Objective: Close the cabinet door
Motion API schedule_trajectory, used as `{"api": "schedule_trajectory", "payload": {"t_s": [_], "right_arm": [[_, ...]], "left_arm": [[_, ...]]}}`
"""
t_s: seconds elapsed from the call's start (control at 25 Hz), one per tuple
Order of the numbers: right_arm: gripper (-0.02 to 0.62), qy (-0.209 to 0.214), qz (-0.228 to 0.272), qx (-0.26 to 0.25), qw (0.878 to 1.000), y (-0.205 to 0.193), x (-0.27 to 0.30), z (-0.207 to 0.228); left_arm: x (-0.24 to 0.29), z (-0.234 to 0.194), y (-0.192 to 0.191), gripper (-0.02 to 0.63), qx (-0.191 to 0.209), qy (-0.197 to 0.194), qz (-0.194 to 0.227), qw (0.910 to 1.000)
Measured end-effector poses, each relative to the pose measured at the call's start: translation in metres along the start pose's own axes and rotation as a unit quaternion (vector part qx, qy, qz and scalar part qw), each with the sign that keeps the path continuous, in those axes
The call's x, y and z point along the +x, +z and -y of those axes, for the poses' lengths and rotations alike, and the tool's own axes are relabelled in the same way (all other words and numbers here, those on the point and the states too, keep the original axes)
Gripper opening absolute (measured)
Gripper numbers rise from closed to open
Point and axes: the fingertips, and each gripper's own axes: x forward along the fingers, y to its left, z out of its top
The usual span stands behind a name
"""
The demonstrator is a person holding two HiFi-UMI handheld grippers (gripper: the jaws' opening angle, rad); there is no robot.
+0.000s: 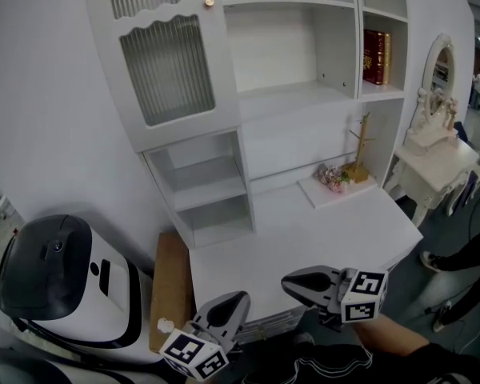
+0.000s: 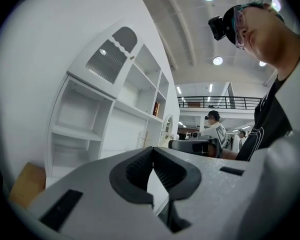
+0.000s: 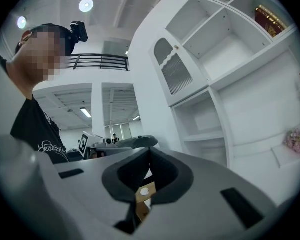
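Note:
The white cabinet's ribbed-glass door (image 1: 170,64), with a small gold knob (image 1: 210,2), covers the upper left compartment and looks flush with the cabinet front. It also shows in the left gripper view, door (image 2: 109,60), and in the right gripper view, door (image 3: 175,73). My left gripper (image 1: 238,299) hovers low at the near edge of the white desk top (image 1: 304,238), shut and empty, far below the door. Beside it, my right gripper (image 1: 286,281) is shut with nothing in it. Each gripper view shows its own jaws touching: left gripper (image 2: 152,150), right gripper (image 3: 149,152).
A white and black machine (image 1: 64,286) stands at lower left beside a wooden board (image 1: 172,282). Red books (image 1: 374,56) sit on an upper shelf. Flowers (image 1: 334,178) and a wooden stand (image 1: 360,154) are on the desk. A dressing table (image 1: 436,154) and a person's legs (image 1: 464,266) are at right.

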Motion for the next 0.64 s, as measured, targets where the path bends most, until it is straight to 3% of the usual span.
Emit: {"api": "schedule_trajectory", "payload": {"t_s": [0.64], "right_arm": [[0.005,-0.004,-0.023,0.003,1.0,-0.016,0.001,0.003]], "left_arm": [[-0.007,-0.009,-0.021,0.005,-0.021,0.015,-0.004,0.9997]]}}
